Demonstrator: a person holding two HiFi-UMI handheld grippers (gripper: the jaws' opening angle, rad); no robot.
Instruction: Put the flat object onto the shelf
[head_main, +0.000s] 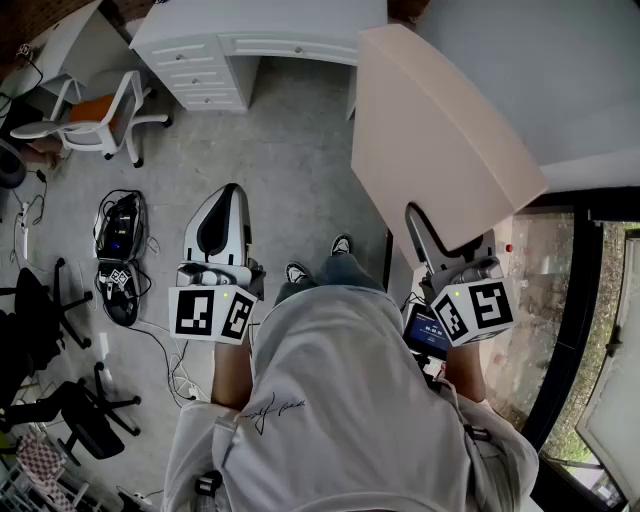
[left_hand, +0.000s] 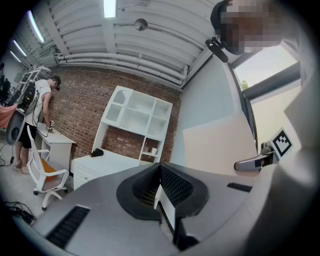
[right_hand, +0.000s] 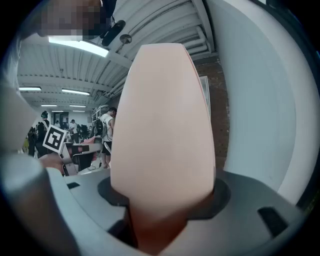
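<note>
Overhead plus gripper-mounted; common board (head_main: 440, 140)

Pale flat board (head_main: 440, 130) tilted in right gripper (right_hand: 161, 220); white shelf (left_hand: 135, 117) well apart.

The left claw (left_hand: 162, 200) fills the bottom of the frame, its two dark ribbed jaws pressed together. Beyond it, mid-frame, a white shelf unit (left_hand: 135, 117) stands against a brick wall (left_hand: 80, 110), over a white tabletop (left_hand: 115, 161) carrying a small dark item (left_hand: 96, 152). At right, the right claw (left_hand: 245, 164) sits at the lower right edge of a pale flat board (left_hand: 217, 145). At far left, a person (left_hand: 42, 107) bends over another tabletop near a white chair (left_hand: 45, 175).
</note>
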